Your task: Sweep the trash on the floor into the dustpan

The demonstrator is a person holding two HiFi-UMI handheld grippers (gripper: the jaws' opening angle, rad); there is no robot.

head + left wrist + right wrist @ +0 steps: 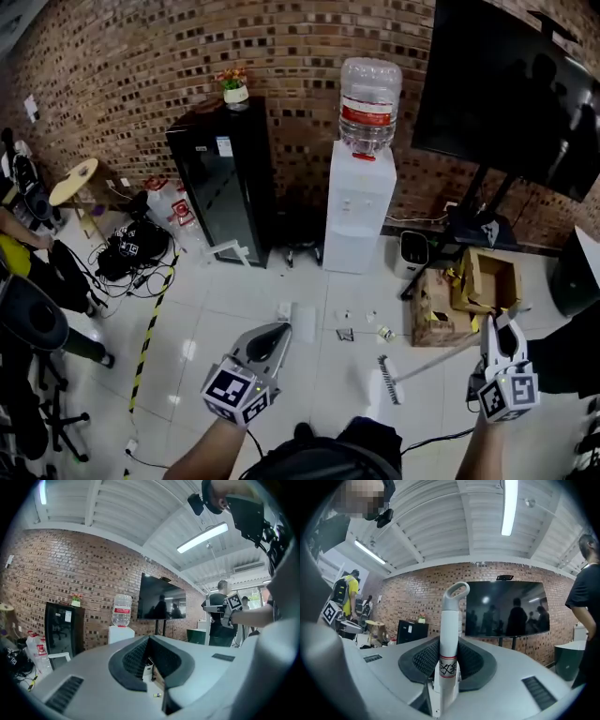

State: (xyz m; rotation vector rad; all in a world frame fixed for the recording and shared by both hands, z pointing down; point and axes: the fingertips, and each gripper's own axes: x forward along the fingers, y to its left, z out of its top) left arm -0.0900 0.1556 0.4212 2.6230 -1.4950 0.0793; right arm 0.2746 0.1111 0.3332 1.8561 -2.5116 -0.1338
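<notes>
My right gripper is shut on the white broom handle, which stands up between the jaws with its hanging loop on top. In the head view the handle slants down left to the broom head on the white tiles. Small bits of trash and a little bottle-like piece lie just beyond the broom head. My left gripper hangs at lower left of them, jaws together with nothing held; only a thin slit shows floor. A pale flat rectangle lies by its tip; I cannot tell if it is the dustpan.
A water dispenser and a black cabinet stand against the brick wall. A TV on a stand and cardboard boxes crowd the right. Cables, yellow-black tape and an office chair are at left.
</notes>
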